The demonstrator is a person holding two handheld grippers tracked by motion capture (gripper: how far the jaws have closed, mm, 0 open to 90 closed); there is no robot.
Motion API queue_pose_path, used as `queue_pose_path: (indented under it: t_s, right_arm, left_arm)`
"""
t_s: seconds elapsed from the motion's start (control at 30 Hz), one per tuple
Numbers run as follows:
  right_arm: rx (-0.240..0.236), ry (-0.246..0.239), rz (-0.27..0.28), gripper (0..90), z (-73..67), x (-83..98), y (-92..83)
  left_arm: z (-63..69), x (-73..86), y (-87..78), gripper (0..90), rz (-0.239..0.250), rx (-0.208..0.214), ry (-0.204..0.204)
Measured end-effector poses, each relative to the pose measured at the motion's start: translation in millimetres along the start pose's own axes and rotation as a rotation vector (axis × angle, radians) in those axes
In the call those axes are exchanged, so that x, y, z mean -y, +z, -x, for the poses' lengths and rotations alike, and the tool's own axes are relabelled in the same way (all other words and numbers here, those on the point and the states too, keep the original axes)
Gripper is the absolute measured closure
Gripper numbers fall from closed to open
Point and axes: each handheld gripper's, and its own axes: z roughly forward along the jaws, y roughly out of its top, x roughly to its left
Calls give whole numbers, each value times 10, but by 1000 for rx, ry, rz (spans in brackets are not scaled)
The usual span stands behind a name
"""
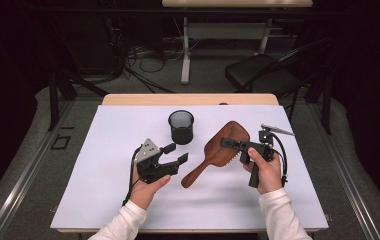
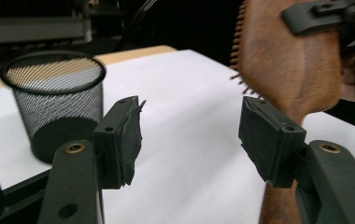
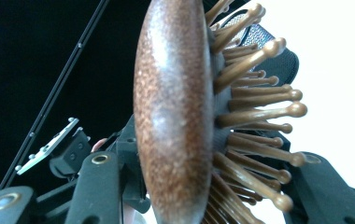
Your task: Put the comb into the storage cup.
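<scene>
1. The right gripper point(image 1: 241, 150) pinches the brush point(image 1: 223, 147) across its head, one jaw on the wooden back and the other on the bristle side; the right gripper view shows the head edge-on between the jaws, with the bristles point(image 3: 255, 112) pointing to one side.
2. The brush is the landmark. It sits tilted above the white sheet point(image 1: 103, 165), just right of the sheet's centre. Its long axis runs from the head, at the far right, down to the handle tip, at the near left.
3. The left gripper point(image 1: 173, 157) is just left of the brush handle, jaws spread and holding nothing. In the left gripper view the handle rises just beyond the right-hand jaw pad, close to it, but whether they touch I cannot tell.
4. The cup point(image 1: 181, 127), a black mesh one standing upright and apparently empty, is beyond the brush and to its left, apart from both grippers.
5. The left gripper is nearer the handle; the right one already has the head. Any handover would probably turn on closing across that slanted handle.
6. Count: one brush, one cup, two grippers, two hands.
</scene>
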Motion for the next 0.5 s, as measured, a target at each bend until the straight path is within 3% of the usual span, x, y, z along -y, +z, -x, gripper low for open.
queue_pose_path:
  t_s: [0.2,0.3,0.5]
  right_arm:
    - [0,0,-1,487,-1,1,0]
    - [-2,2,7,487,-5,3,2]
    - [-1,-2,4,487,-9,3,0]
  left_arm:
    - [-97,-12,-36,372,8,-35,-7]
    - [-175,-18,-49,365,-1,-7,-60]
    - [-249,-22,-84,352,3,-68,-70]
